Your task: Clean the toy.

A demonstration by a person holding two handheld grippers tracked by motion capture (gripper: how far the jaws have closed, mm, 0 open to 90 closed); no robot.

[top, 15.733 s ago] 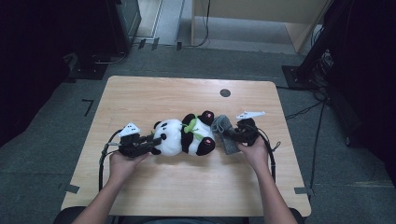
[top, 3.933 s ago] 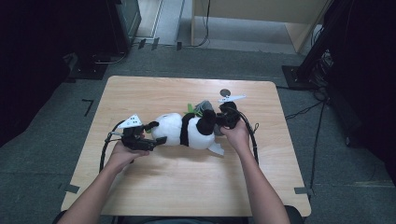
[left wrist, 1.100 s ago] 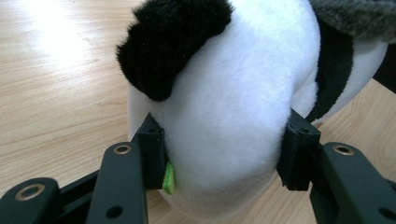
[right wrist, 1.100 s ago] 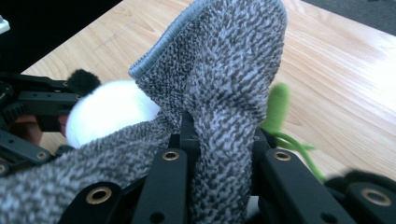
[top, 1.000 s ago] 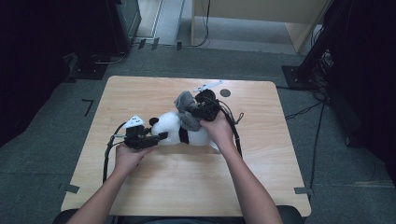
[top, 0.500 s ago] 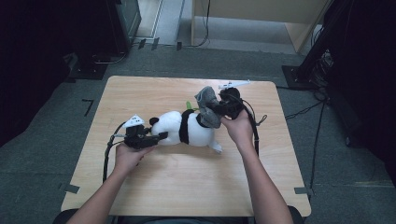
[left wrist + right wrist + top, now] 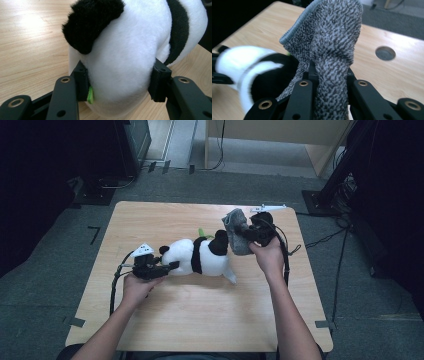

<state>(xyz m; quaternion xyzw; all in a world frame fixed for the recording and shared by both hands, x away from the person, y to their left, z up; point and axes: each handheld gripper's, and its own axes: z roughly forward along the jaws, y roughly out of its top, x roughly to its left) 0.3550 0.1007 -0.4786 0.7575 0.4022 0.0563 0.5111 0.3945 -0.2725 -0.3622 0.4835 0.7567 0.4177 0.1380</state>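
The right gripper has swung away from over the panda toy toward the table's far right corner, carrying the grey cloth with it — its jaws pinch a bunched fold of that cloth tight, clear of the toy's black end. So the wiping pass looks finished or paused. The left gripper stays put, its 2 jaws pressed on the toy's white end, pinning it on the wooden table. A round hole lies beyond the cloth — nothing blocks the way.
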